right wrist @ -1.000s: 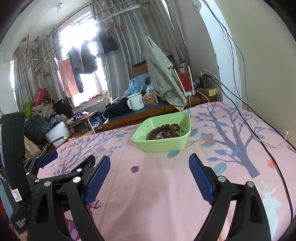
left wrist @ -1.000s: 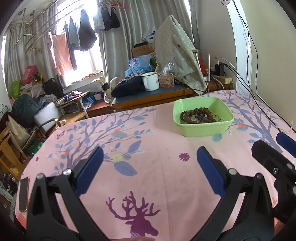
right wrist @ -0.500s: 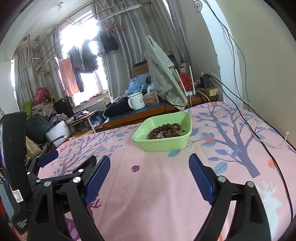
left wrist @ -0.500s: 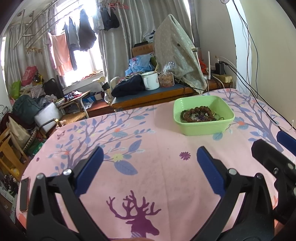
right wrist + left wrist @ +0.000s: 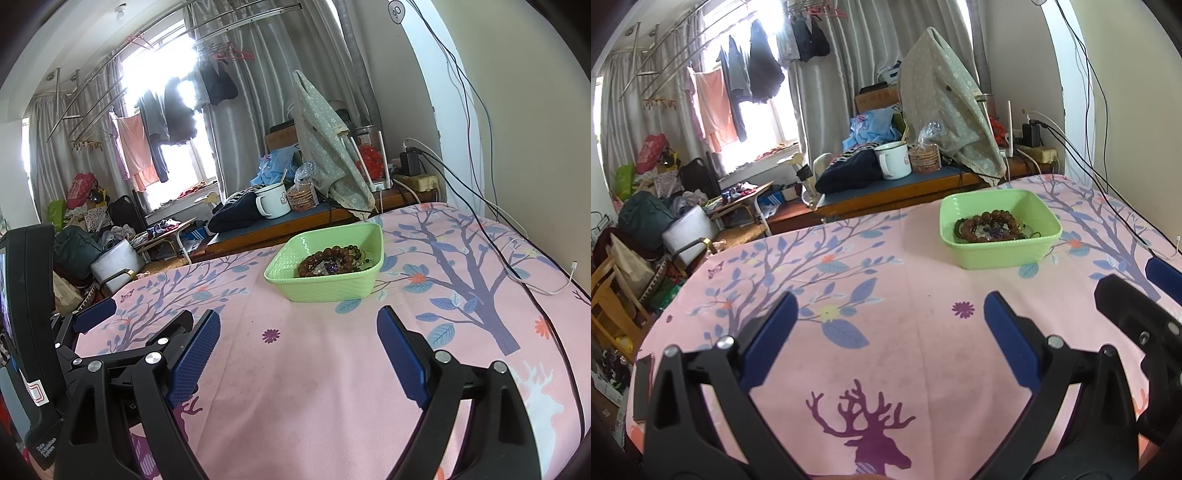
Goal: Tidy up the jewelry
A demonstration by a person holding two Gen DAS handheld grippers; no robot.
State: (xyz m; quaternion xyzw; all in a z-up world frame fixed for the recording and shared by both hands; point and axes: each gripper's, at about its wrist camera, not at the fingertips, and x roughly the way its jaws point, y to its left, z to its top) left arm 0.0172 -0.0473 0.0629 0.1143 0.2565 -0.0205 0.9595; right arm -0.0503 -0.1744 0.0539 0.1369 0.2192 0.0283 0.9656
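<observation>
Nothing of consequence has moved since the earlier frames: both grippers hover where they were over the pink tree-and-deer tablecloth (image 5: 916,354), and the green basket (image 5: 999,254) sits in the same spot on it, well ahead of both. From the left wrist view the left gripper (image 5: 886,332) has its blue pads spread wide with only bare cloth between them; from the right wrist view the right gripper (image 5: 297,345) is likewise spread wide and empty, and part of the left tool shows at its left edge. Inside the basket lies the jewelry: a brown beaded bracelet (image 5: 325,256) curled over a small tangle of purple, clear and dark green beads, too small to sort out piece by piece. Beyond the far edge of the table a white enamel mug (image 5: 273,201) stands on a low blue-topped bench, and cables trail along the wall on the right. The stillness suggests, as I judge it, a pause either before the first reach or with everything already gathered in; no loose pieces show on the cloth, so any next move would likely go toward the basket.
</observation>
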